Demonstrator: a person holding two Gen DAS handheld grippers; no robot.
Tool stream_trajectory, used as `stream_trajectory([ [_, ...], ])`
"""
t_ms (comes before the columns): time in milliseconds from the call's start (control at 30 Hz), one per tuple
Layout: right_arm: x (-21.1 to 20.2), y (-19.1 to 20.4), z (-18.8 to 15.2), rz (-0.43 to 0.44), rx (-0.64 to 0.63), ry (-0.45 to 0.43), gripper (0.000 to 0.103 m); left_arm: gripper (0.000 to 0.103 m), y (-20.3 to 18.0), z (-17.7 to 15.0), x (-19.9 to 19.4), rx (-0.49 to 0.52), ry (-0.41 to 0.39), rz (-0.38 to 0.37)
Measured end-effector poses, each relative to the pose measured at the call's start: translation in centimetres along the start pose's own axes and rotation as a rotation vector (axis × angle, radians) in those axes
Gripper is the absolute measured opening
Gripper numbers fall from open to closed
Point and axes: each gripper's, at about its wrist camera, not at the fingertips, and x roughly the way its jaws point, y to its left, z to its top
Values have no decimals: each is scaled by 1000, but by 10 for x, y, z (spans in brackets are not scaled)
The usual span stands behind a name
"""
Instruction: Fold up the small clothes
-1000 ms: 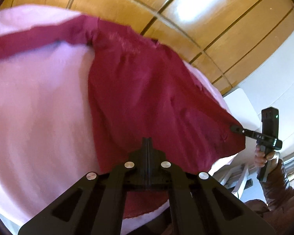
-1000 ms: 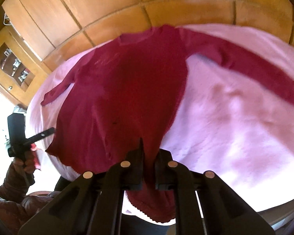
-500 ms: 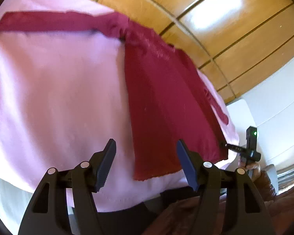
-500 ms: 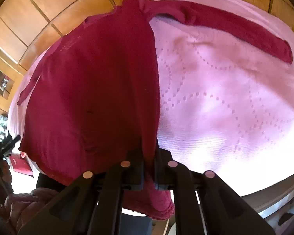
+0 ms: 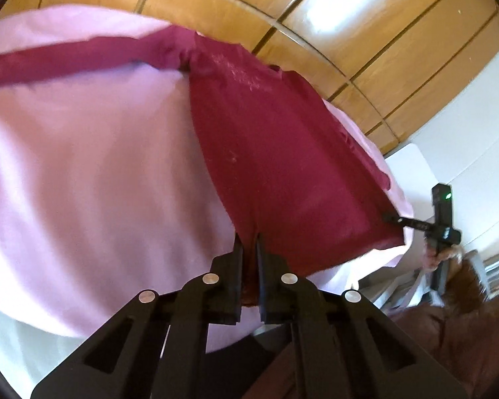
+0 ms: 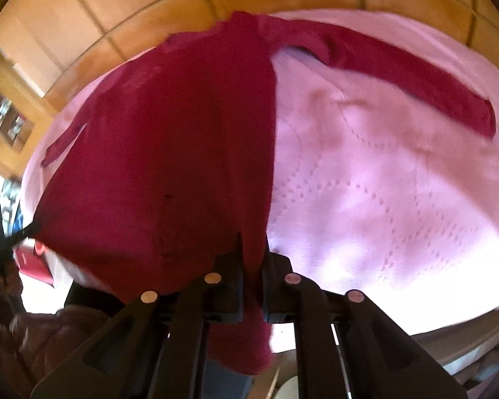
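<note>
A dark red long-sleeved sweater lies spread on a pink blanket, its neck at the far side. My left gripper is closing its jaws, and the sweater's near hem corner sits pinched between them. My right gripper is shut on the other hem corner of the sweater, with fabric hanging below the fingers. One sleeve stretches out flat to the right. Each gripper shows in the other's view: the right gripper at the hem's far corner, the left gripper at the left edge.
Wooden panels rise behind the blanket-covered surface. A white piece of furniture stands at the right in the left wrist view. A person's hand and brown sleeve hold the right gripper. A red flat item lies below the left edge.
My left gripper let go of the hem, stood open half a second ago, and has closed on the hem corner again. My right gripper kept its grip and sank toward the blanket.
</note>
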Motion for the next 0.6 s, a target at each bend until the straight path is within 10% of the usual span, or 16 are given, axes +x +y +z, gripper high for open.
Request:
stream_trajectory([
  [233, 33, 2, -25, -4, -31, 126, 6, 7, 26, -17, 20, -74, 120, 63],
  [333, 30, -9, -23, 46, 8, 126, 15, 27, 31, -2, 3, -101, 35, 81],
  [400, 25, -19, -17, 60, 42, 96, 43, 52, 33, 11, -7, -118, -39, 99],
  [600, -5, -87, 6, 15, 296, -83, 55, 57, 12, 43, -7, -70, -165, 121],
])
